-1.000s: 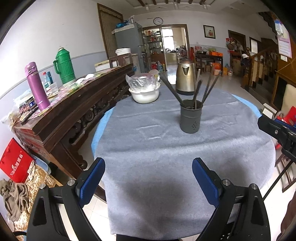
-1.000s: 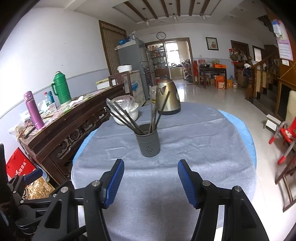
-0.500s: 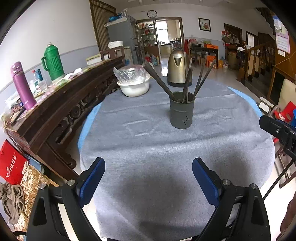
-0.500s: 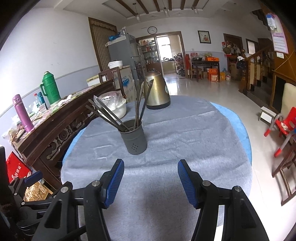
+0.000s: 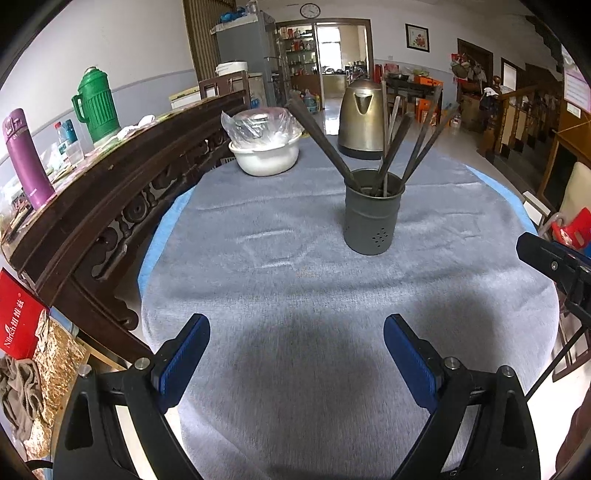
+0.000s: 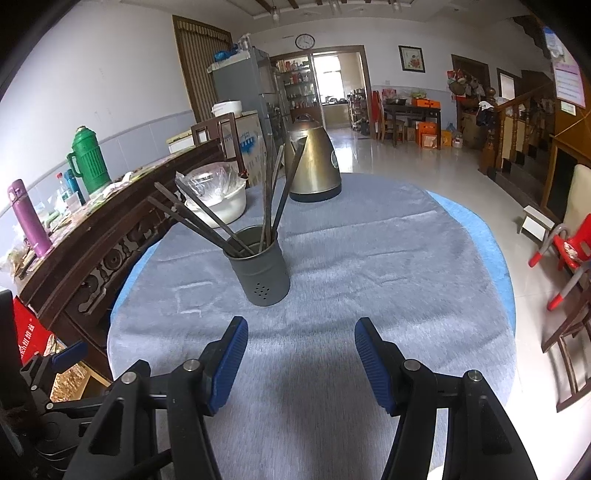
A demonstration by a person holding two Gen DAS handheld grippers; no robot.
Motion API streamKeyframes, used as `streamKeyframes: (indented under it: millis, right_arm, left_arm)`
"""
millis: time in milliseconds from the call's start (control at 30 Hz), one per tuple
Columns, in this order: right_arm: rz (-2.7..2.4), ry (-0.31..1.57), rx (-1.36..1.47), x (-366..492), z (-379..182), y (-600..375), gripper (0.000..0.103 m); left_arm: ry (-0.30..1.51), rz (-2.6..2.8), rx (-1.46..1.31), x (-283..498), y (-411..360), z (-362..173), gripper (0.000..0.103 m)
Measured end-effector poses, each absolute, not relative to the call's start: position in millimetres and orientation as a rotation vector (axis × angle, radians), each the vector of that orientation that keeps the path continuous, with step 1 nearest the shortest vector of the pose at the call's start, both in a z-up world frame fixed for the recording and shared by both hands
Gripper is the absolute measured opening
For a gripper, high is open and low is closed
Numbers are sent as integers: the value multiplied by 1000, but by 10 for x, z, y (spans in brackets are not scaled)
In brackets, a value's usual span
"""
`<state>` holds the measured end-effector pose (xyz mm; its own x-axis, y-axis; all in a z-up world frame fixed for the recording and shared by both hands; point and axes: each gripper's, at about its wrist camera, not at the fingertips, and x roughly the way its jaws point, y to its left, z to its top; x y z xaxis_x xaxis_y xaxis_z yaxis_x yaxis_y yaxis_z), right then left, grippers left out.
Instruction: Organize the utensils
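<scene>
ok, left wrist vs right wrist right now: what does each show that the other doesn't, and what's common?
Left wrist only: the left gripper head-on, jaws open and empty, and the red box in full down at the left.

Right wrist only: the right gripper head-on, open and empty, plus the ceiling beams.

Both: the grey utensil holder with dark chopsticks on the grey tablecloth, the metal kettle, the white bowl, the green thermos.
</scene>
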<state>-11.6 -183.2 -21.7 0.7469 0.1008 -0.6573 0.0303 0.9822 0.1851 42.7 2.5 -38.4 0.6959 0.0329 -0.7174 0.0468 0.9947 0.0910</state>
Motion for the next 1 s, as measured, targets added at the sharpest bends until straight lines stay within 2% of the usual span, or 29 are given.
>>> streamKeyframes:
  millis: [500, 1000]
  right_arm:
    - [55, 832, 189, 360, -543, -1750, 64]
    - [77, 879, 196, 654, -734, -1606, 64]
  left_arm:
    - [918, -4, 96, 862, 10, -720, 95]
    - [961, 40, 97, 1125, 178, -867, 95]
